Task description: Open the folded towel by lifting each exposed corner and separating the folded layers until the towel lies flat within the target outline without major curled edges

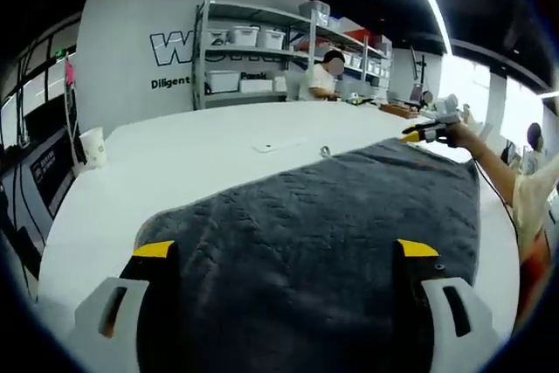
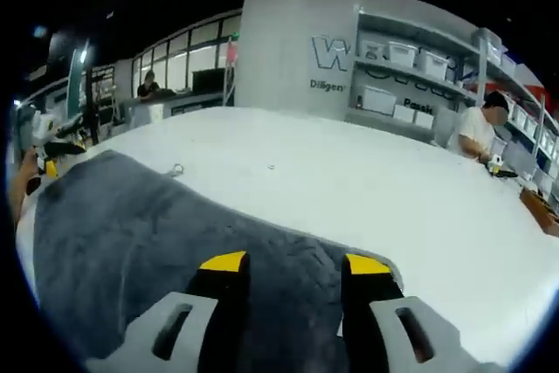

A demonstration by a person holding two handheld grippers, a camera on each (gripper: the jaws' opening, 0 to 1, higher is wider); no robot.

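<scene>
A dark grey towel (image 1: pixel 314 216) lies spread over a white table (image 1: pixel 192 155), mostly flat with a rounded near-left corner. My left gripper (image 1: pixel 286 249) stands open, its yellow-tipped jaws wide apart over the towel's near edge. At the towel's far right corner a hand holds my right gripper (image 1: pixel 421 134). In the right gripper view the towel (image 2: pixel 131 233) runs off to the left. There my right gripper (image 2: pixel 295 263) has its jaws partly apart above the towel's corner, with nothing pinched. The left gripper (image 2: pixel 51 162) sits at the far left corner.
A paper cup (image 1: pixel 92 146) stands at the table's left edge. A small metal ring (image 1: pixel 325 151) (image 2: pixel 176 169) lies just past the towel. Shelves with bins (image 1: pixel 262 50) (image 2: pixel 419 76) and a person (image 1: pixel 321 76) stand beyond the table (image 2: pixel 393 189).
</scene>
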